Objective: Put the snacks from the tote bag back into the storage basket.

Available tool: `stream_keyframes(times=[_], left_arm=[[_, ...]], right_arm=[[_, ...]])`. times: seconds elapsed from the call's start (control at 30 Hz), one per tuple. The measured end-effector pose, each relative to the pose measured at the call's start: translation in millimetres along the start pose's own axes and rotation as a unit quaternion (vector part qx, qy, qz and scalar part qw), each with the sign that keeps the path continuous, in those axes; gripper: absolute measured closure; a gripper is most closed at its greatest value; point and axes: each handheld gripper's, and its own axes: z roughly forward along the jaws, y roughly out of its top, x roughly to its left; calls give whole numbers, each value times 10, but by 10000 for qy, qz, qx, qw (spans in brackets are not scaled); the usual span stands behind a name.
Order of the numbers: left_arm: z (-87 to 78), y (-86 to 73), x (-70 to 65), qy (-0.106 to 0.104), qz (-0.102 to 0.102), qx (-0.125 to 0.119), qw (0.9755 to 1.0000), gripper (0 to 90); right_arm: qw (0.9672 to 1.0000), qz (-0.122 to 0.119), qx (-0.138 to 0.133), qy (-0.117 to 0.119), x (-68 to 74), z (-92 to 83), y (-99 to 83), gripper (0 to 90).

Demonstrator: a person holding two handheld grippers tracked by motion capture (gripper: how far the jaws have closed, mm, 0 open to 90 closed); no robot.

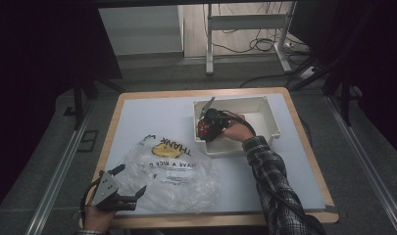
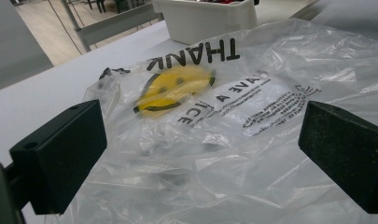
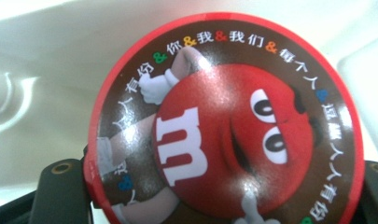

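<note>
White bin [image 1: 270, 117] bkgd, round red-rimmed candy tub [image 3: 224, 126], brown lid w/ red character

Plastic bag [image 2: 233, 116] reads "THANK", probably "HAVE A NICE"; candy lid [image 3: 224, 126] bears white "m".

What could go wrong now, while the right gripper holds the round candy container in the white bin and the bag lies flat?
1. The right gripper holds the round candy container only at its edges; it may slip back into the white bin.
2. The plastic bag lies flat with no visible opening, and the open left gripper has not gripped it; inserting the container may fail.
</note>
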Motion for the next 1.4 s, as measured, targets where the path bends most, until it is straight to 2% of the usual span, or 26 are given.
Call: stream_keyframes(times=[0.1,0.2,0.37,1.1,1.4], left_arm=[[0,1,0,1,11,-1,10000,10],[1,1,-1,-1,15,1,10000,10],[1,2,-5,-3,15,3,10000,10],[8,3,-9,1,24,30,10000,10],[10,2,-8,1,22,36,10000,10]], right_arm=[[10000,13,-42,5,-5,3,-9,248],[9998,73,-130,95,-13,-4,-9,194],[9998,30,-156,101,-5,-21,0,148],[9987,101,-469,-146,71,-239,-4,95],[9984,186,-493,-221,99,-307,-27,68]])
